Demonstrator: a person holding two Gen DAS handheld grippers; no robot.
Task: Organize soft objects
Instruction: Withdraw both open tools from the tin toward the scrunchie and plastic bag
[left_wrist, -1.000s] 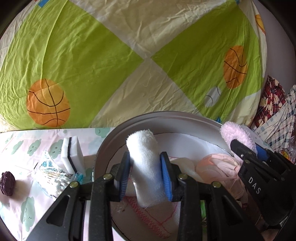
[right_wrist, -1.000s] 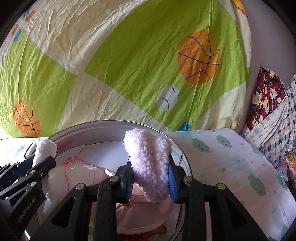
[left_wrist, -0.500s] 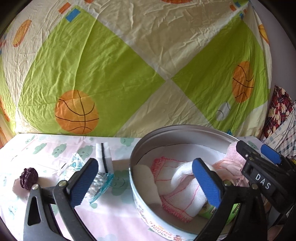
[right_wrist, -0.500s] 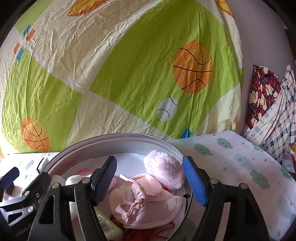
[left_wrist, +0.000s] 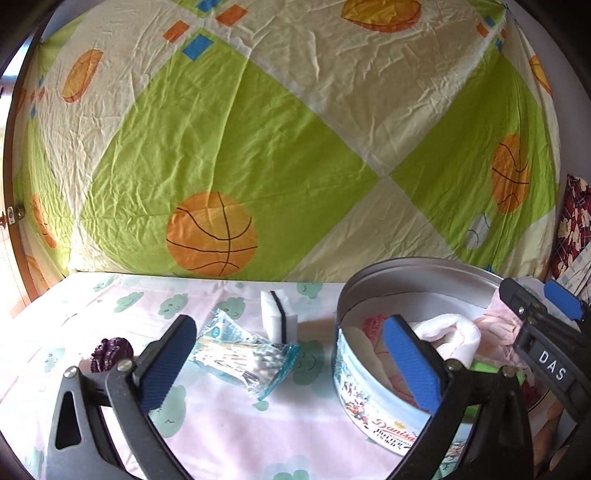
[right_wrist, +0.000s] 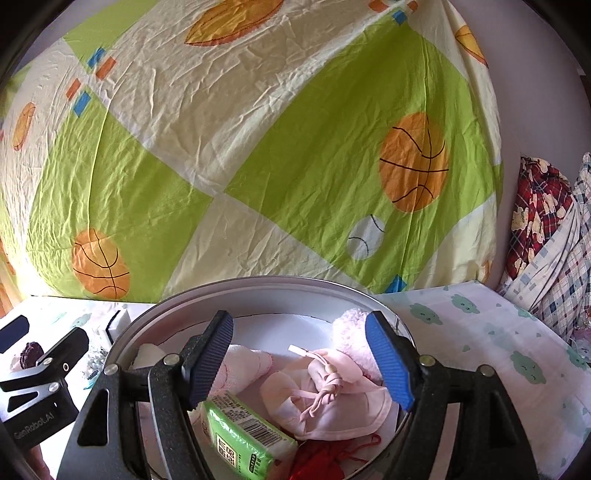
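A second ago the left gripper (left_wrist: 291, 363) pinched a rolled white towel (left_wrist: 448, 338) above the round cookie tin (left_wrist: 373, 398); its fingers have since sprung wide and the towel lies inside the tin. The right gripper (right_wrist: 299, 362) likewise let go of the fluffy pink sock (right_wrist: 354, 334), now resting in the tin against its far wall. Both grippers have drawn back from the tin.

Ahead of my left gripper (left_wrist: 291, 363) the cloud-print cover (left_wrist: 229, 435) lies bare in the near middle; farther off, a bag of cotton swabs (left_wrist: 243, 356), a white sponge (left_wrist: 279, 317) and a dark purple lump (left_wrist: 110, 352) block the path. On the right the round tin (left_wrist: 373, 398), packed with soft things, and the hanging sheet (left_wrist: 258, 147) close off the far side
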